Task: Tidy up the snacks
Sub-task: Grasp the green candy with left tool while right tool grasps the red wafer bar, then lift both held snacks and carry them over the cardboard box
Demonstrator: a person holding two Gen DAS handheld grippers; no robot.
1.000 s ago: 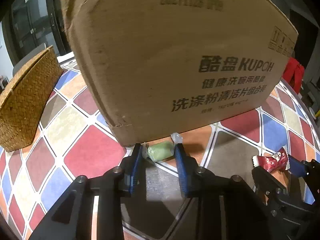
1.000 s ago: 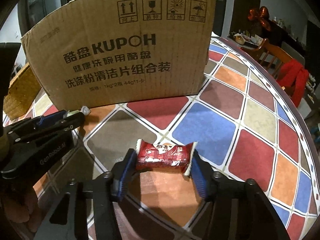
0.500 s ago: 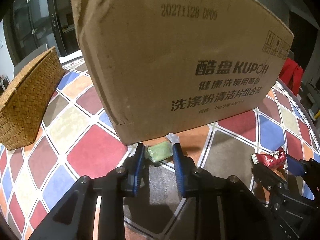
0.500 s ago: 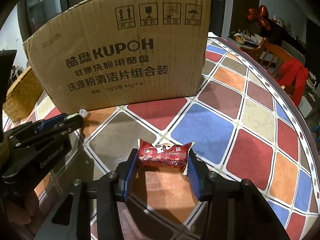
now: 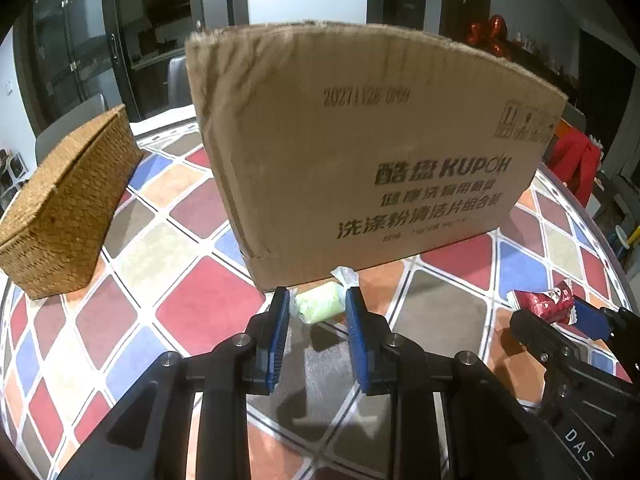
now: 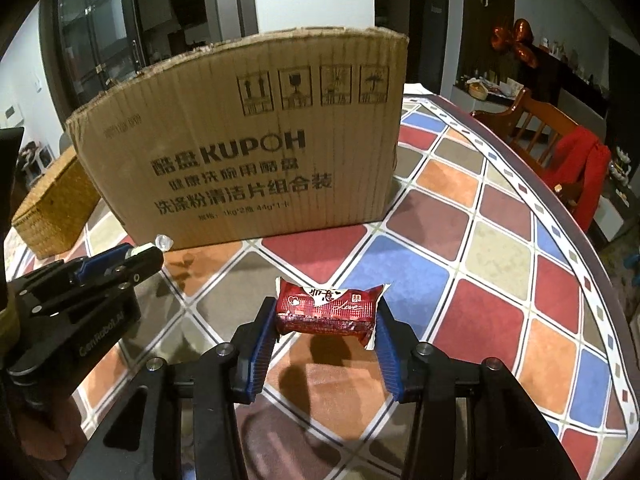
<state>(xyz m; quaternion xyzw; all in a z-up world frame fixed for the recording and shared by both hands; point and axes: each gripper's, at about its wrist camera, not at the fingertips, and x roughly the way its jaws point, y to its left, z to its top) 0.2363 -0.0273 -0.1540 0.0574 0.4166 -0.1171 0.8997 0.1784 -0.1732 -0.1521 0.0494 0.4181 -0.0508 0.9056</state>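
Observation:
My left gripper [image 5: 318, 307] is shut on a green wrapped candy [image 5: 320, 306] and holds it above the table, in front of a tall cardboard box [image 5: 360, 168]. My right gripper [image 6: 326, 310] is shut on a red snack packet [image 6: 326, 309], lifted off the table. The red packet also shows at the right of the left wrist view [image 5: 542, 304]. The left gripper shows at the left of the right wrist view [image 6: 132, 258]. The box also stands ahead in the right wrist view [image 6: 248, 148].
A woven wicker basket [image 5: 66, 204] sits left of the box on the table with a colourful diamond-pattern cloth [image 5: 208, 308]. The round table edge [image 6: 560, 216] curves at the right. A wooden chair with a red cloth [image 6: 576, 160] stands beyond it.
Both grippers have closed on their snacks and risen, pulling back from the box. The box top edge has come into view.

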